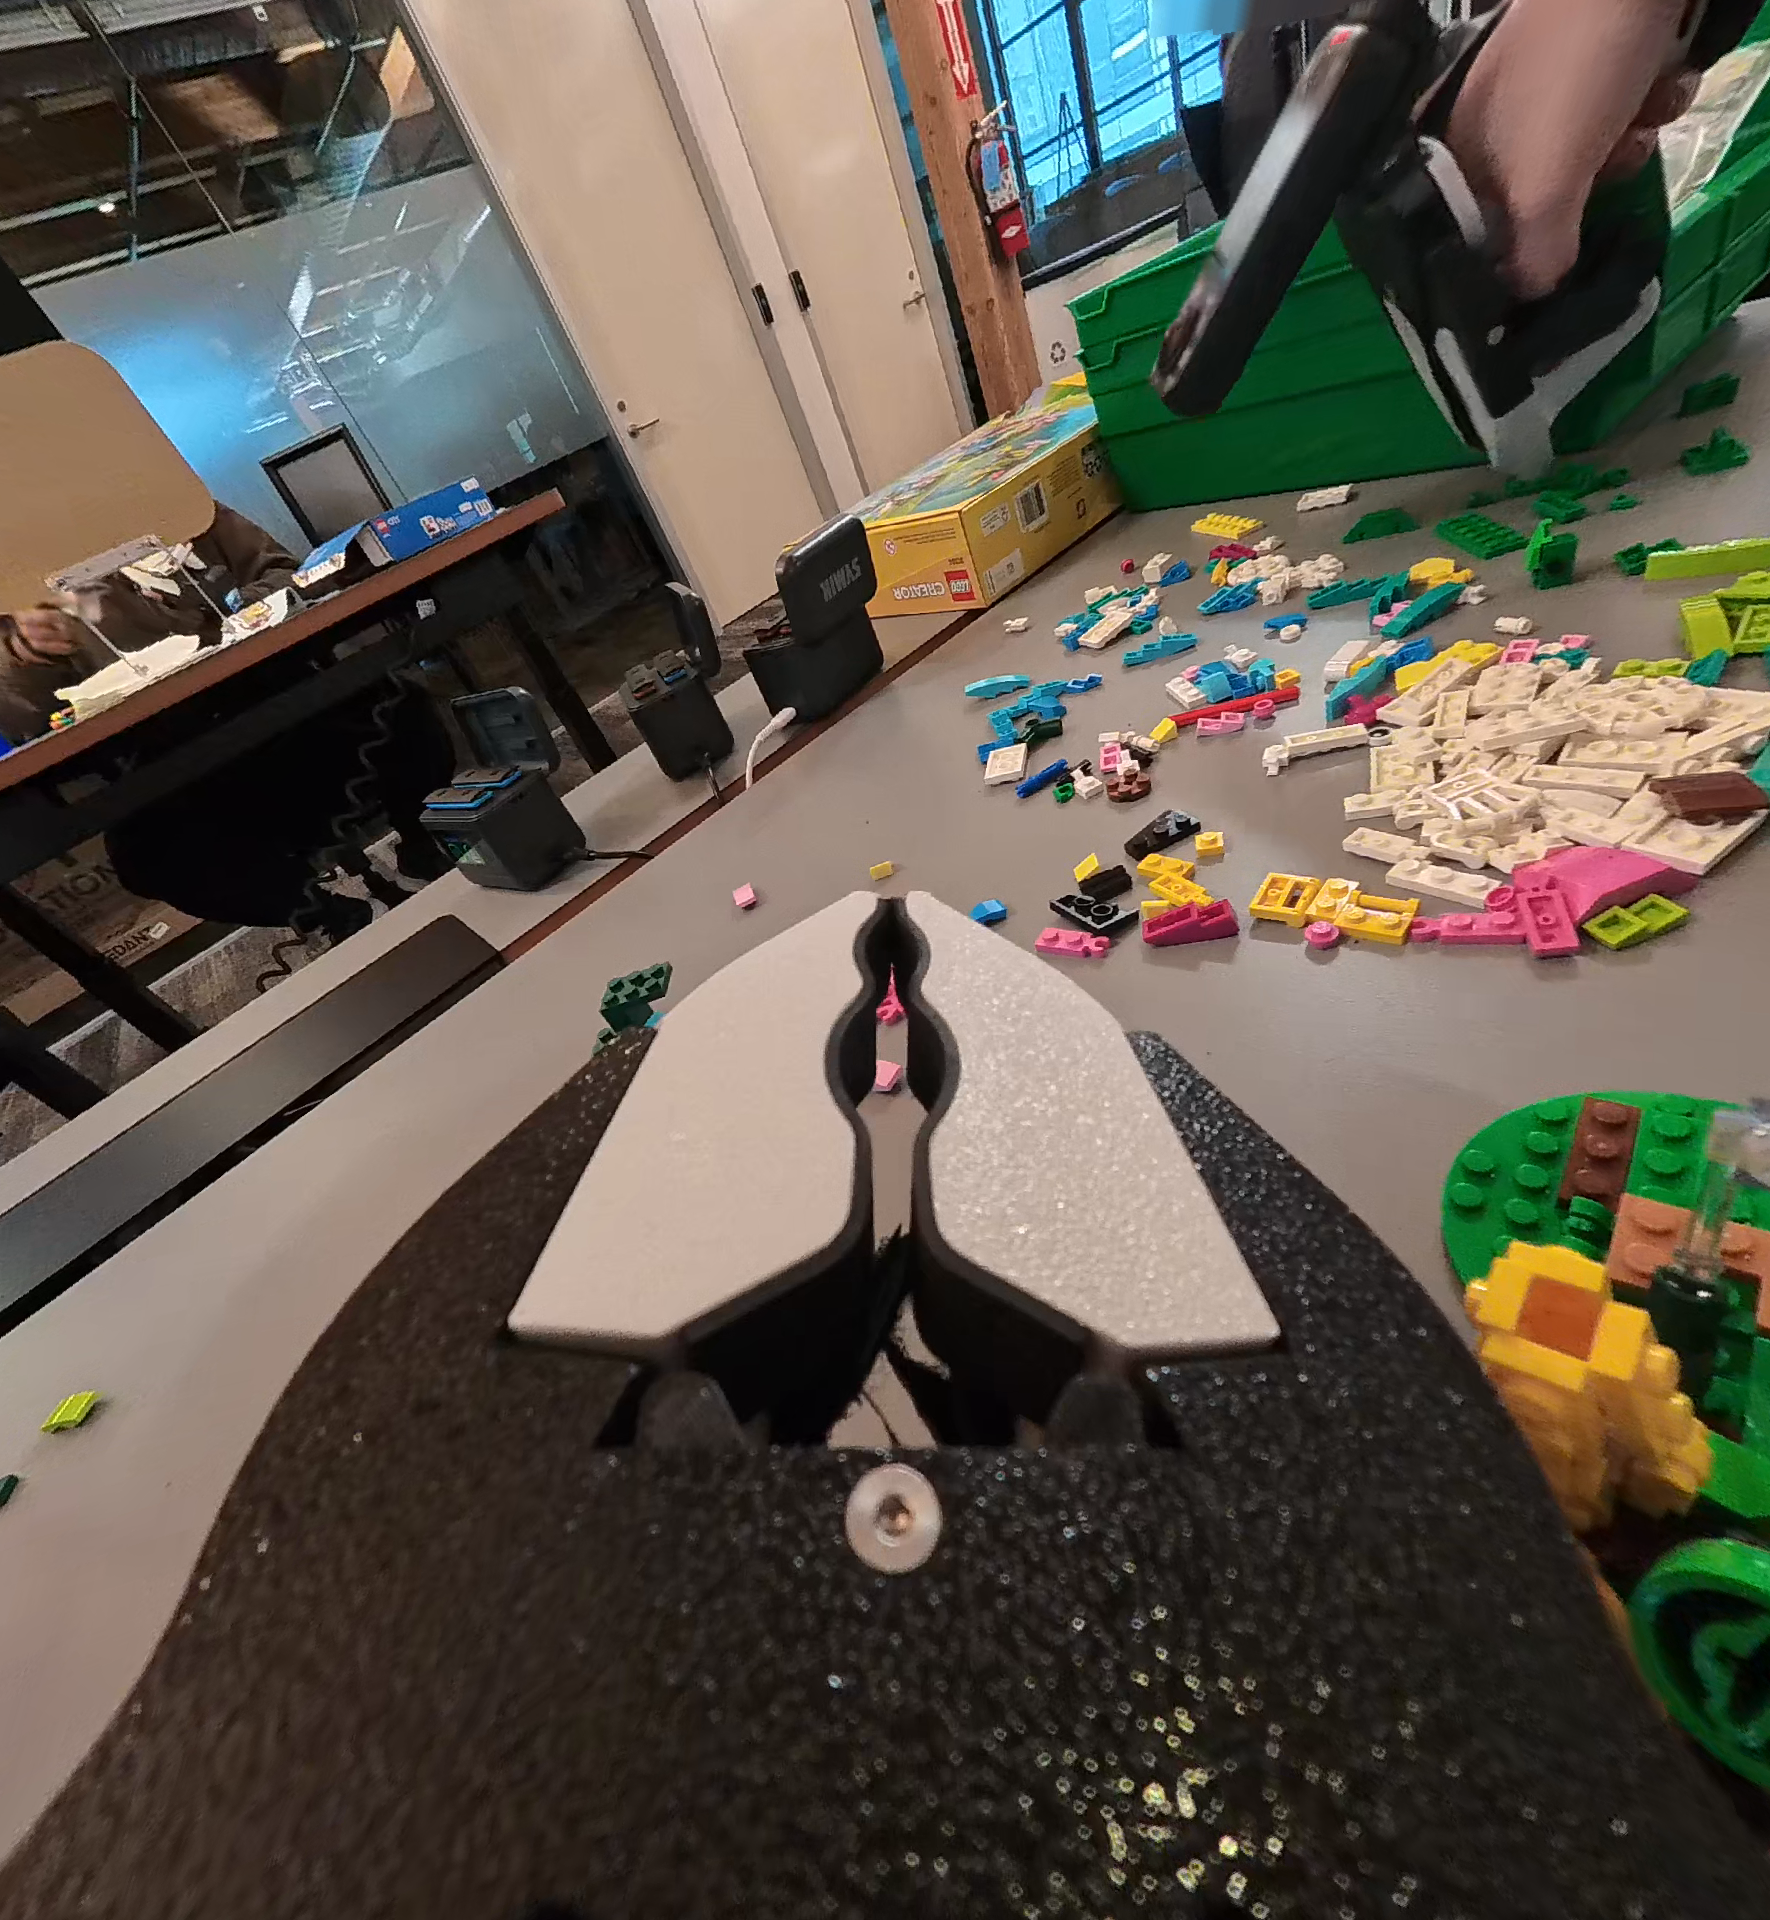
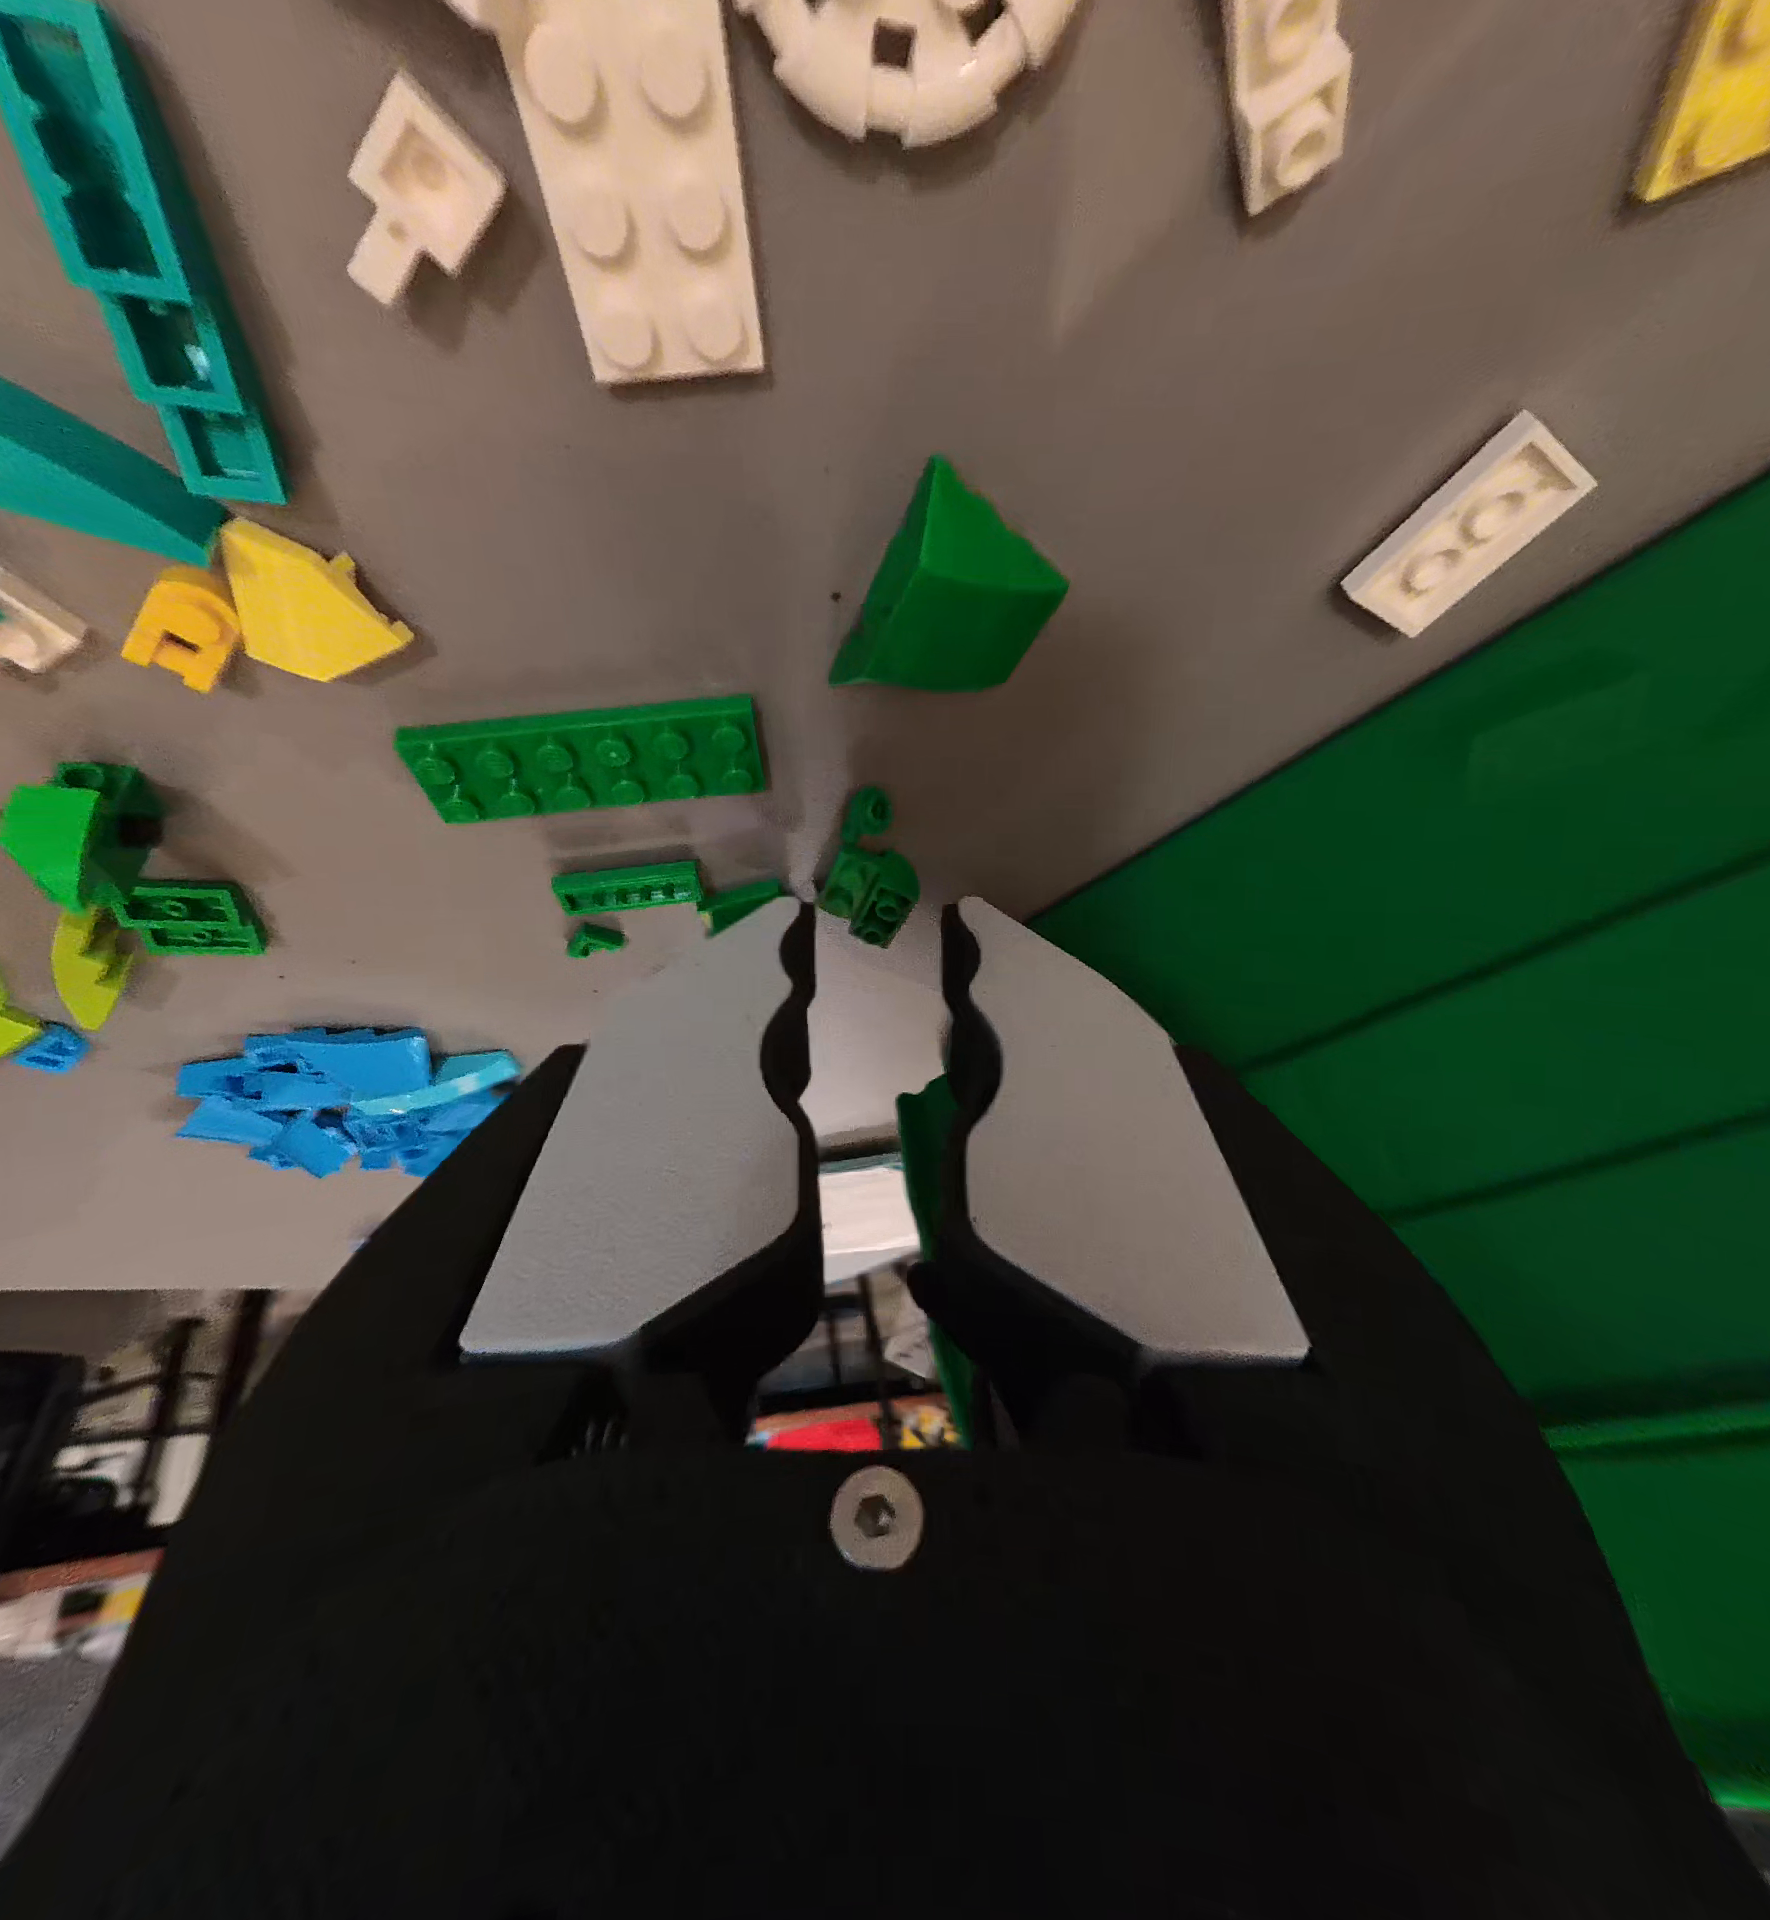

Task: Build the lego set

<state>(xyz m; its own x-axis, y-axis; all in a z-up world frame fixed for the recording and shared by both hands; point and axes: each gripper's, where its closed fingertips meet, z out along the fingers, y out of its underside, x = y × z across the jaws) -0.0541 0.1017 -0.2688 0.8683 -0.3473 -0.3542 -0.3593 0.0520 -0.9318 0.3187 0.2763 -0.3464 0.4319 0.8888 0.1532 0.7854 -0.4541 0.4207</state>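
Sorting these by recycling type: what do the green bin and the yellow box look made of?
The ribbed green bin looks like moulded plastic with a slightly glossy sheen. The flat yellow printed box looks like cardboard, matte, with folded edges, though the look alone leaves that open.

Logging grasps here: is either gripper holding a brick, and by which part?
No. The left gripper is shut on nothing; the right gripper is open above a small green brick without touching it.
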